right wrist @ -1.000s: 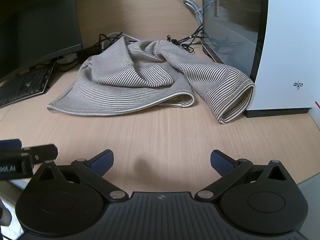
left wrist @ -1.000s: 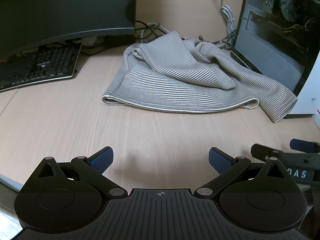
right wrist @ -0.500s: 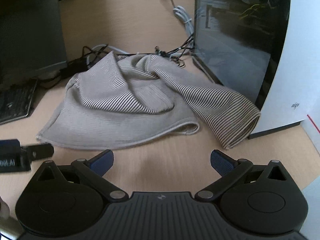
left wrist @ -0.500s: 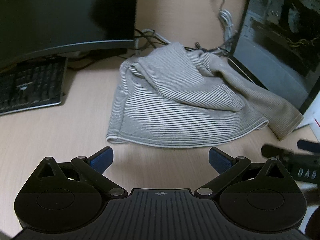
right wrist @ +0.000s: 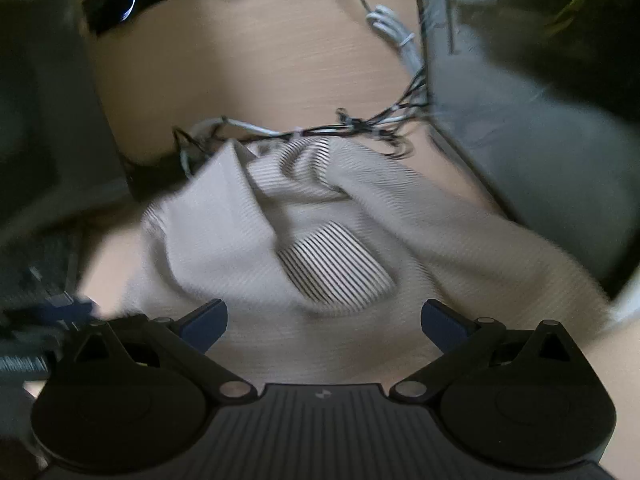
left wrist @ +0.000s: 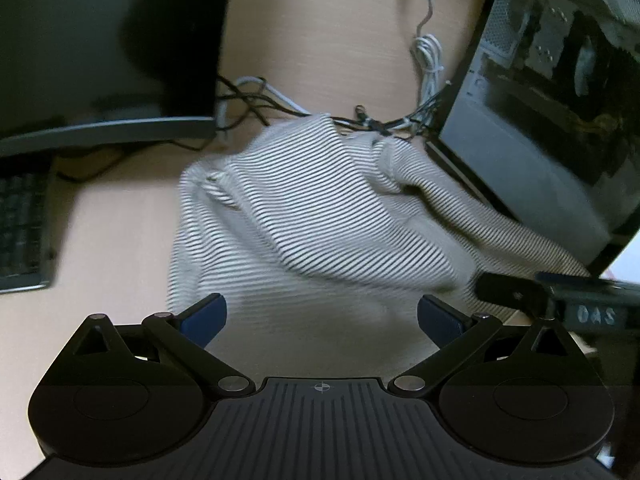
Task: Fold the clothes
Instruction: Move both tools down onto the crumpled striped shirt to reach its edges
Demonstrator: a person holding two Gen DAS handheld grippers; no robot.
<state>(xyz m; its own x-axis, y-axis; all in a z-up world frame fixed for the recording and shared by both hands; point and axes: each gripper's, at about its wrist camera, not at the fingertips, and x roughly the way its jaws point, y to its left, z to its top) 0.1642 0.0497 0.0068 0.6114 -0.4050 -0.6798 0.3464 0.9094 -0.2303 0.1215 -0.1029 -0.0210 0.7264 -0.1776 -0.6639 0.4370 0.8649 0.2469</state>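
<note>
Striped sweater [left wrist: 320, 220] lies crumpled mid-counter [left wrist: 120, 248], far end by cables [left wrist: 256, 100], between monitor and PC case. Our left gripper [left wrist: 322, 316] & right gripper [right wrist: 324, 318] both spread wide, empty, over near hem, prob. to pinch it.

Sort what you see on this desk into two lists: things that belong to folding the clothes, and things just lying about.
Belongs to the job:
striped garment
left gripper
right gripper

Just lying about:
monitor
keyboard
computer case
cables
</note>
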